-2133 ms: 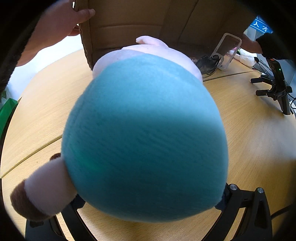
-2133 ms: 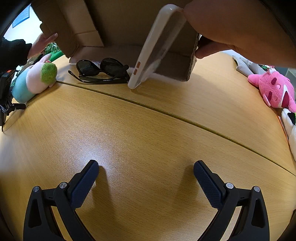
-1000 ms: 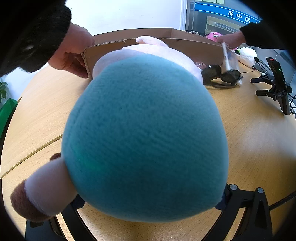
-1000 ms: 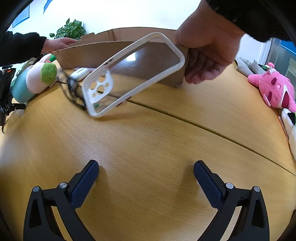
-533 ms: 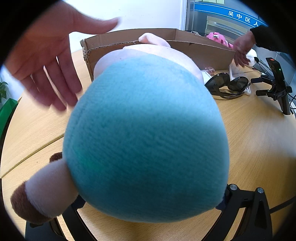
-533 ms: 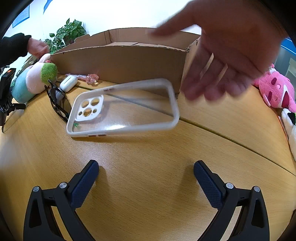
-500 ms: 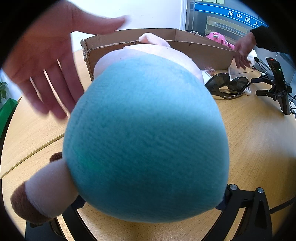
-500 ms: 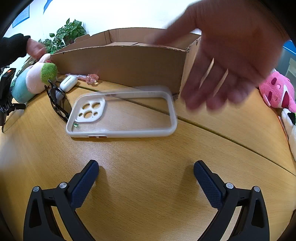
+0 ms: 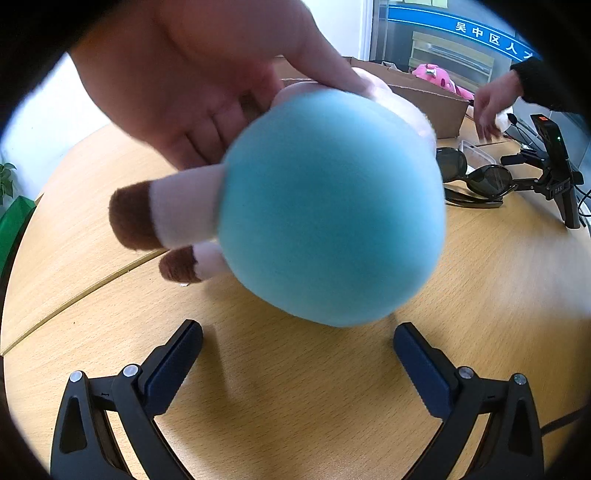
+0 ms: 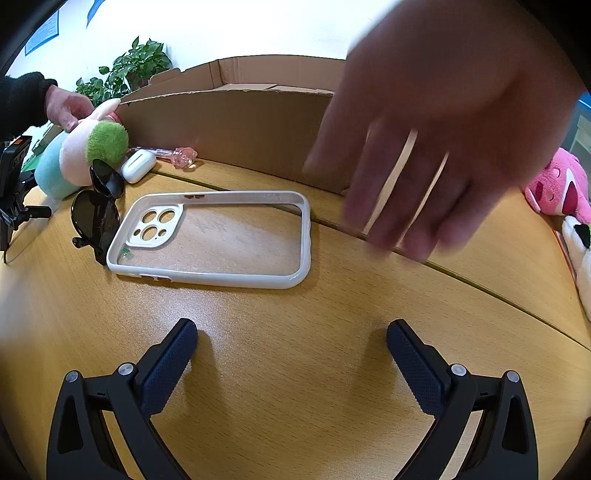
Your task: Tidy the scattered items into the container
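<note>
Still laying out; nothing boxed yet. Both hand-held grippers, left (image 9: 297,349) and right (image 10: 291,345), gaping, empty; phone case (image 10: 210,238) flat before cardboard box (image 10: 240,122); next, closing on its rim.

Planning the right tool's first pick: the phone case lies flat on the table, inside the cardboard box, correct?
Not quite. The right wrist view shows the phone case flat on the table, but outside, in front of the cardboard box.

Place looked like an office: pale wood-laminate meeting table (image 10: 295,332), blue wall sign with white Chinese characters (image 9: 484,35), leafy green potted plant (image 10: 136,70) by white wall.
</note>
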Available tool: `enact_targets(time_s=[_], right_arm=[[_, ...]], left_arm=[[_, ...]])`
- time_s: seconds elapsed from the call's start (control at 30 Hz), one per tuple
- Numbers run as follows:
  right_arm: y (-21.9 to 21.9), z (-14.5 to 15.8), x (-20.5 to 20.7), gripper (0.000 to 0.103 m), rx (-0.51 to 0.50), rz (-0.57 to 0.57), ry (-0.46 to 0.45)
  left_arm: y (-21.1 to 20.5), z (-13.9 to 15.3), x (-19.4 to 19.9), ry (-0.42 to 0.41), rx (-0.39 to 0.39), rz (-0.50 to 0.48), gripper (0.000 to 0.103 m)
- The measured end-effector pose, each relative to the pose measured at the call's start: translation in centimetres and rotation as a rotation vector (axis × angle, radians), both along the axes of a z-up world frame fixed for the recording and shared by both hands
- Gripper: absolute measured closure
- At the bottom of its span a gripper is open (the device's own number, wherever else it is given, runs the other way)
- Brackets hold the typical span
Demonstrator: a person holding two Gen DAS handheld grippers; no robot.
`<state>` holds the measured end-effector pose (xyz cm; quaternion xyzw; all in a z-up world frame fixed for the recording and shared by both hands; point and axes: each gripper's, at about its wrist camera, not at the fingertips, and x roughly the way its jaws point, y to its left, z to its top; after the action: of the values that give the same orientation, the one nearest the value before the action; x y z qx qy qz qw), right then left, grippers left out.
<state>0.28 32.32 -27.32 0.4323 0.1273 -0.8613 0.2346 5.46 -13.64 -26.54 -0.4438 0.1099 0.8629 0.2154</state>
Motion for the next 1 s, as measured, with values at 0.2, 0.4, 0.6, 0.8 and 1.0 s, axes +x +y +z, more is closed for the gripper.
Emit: enact_targets(time_s=[0.2,0.4,0.6,0.8,1.0], right_arm=[[0.02,0.0,0.01,0.0,0.0,0.0,0.0],[0.03,0.0,0.0,0.0,0.0,0.0,0.0],[0.01,0.01,-0.01,0.0,0.0,0.0,0.0],[0.01,0.0,-0.01,0.0,0.0,0.001,0.0],[0.01,0.01,-0.01,0.0,0.0,0.001,0.0]], left_arm=[[-0.02,-0.01,0.0,0.0,0.0,0.0,0.0],[0.01,-0.03,0.01,0.0,0.0,0.001,0.0],[-0.05,-0.05,-0.01,0.0,0.0,0.002,0.0],[0.02,0.04,-0.18,0.0,0.001,0.023,0.0],[0.83,0.04,-0.7,0.001,0.0,0.142,0.0]])
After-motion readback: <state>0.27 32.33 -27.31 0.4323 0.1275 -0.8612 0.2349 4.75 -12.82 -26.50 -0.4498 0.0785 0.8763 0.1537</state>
